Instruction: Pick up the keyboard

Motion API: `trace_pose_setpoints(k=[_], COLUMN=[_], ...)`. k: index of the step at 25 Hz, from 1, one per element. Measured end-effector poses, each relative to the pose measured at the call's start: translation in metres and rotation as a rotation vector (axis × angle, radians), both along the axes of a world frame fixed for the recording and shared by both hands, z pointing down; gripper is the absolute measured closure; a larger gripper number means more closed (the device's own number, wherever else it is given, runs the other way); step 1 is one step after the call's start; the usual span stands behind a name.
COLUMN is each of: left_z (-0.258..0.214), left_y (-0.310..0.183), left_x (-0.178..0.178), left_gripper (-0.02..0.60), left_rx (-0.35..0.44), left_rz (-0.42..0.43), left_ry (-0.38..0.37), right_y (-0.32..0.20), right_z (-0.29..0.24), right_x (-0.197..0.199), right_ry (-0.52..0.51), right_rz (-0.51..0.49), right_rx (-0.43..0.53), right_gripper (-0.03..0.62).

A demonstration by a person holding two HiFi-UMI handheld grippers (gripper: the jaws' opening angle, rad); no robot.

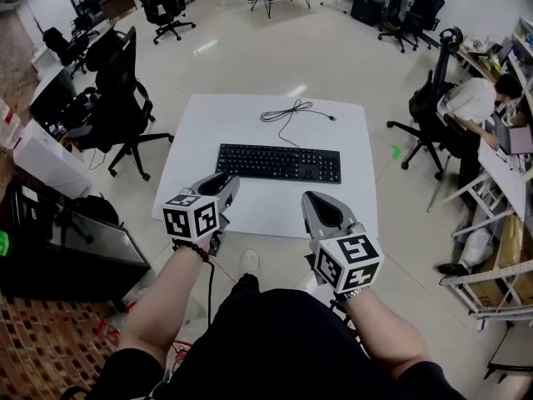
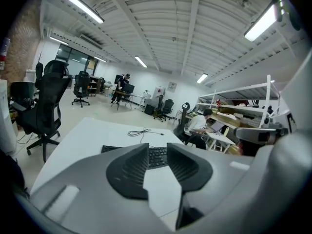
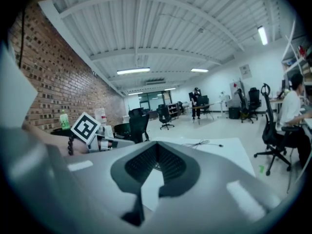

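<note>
A black keyboard (image 1: 279, 162) lies across the middle of the white table (image 1: 250, 207), its black cable (image 1: 291, 112) coiled behind it. My left gripper (image 1: 223, 178) hovers over the table's near left part, short of the keyboard's left end. In the left gripper view the keyboard (image 2: 158, 155) shows through the gap of my left gripper (image 2: 158, 152), whose jaws stand apart with nothing between them. My right gripper (image 1: 316, 202) hangs over the near right part of the table, shut and empty. The right gripper (image 3: 156, 149) has its tips meeting in its own view.
Black office chairs (image 1: 121, 98) stand left of the table, another (image 1: 429, 115) at the right beside a seated person (image 1: 479, 107). A desk with shelving (image 1: 508, 165) runs along the right. A black cabinet (image 1: 67, 248) sits at the near left.
</note>
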State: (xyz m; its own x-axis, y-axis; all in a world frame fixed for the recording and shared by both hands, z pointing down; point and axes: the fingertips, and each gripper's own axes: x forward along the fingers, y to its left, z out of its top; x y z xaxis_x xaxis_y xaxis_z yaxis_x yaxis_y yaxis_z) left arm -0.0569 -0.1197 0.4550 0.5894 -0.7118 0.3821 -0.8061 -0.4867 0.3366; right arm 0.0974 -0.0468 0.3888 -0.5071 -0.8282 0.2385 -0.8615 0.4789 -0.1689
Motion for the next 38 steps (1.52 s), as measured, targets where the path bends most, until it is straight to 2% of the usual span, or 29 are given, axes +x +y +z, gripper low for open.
trace_pose_setpoints(k=[12, 23, 33, 38], left_z=[0.112, 0.2, 0.225, 0.224], left_y=[-0.118, -0.171, -0.183, -0.181], left_x=[-0.075, -0.085, -0.085, -0.086], left_gripper=[0.454, 0.449, 0.454, 0.476], left_rx=[-0.264, -0.518, -0.607, -0.625], left_rz=[-0.087, -0.049, -0.015, -0.019], left_ry=[-0.019, 0.059, 0.153, 0.148], right_y=[-0.086, -0.13, -0.152, -0.154], right_z=[0.042, 0.081, 0.095, 0.104], right_x=[-0.026, -0.032, -0.033, -0.034], right_ry=[-0.049, -0.058, -0.06, -0.068], right_rz=[0.06, 0.13, 0.166, 0.171], right_rx=[-0.126, -0.227, -0.266, -0.286], right_gripper=[0.592, 0.592, 0.592, 0.592])
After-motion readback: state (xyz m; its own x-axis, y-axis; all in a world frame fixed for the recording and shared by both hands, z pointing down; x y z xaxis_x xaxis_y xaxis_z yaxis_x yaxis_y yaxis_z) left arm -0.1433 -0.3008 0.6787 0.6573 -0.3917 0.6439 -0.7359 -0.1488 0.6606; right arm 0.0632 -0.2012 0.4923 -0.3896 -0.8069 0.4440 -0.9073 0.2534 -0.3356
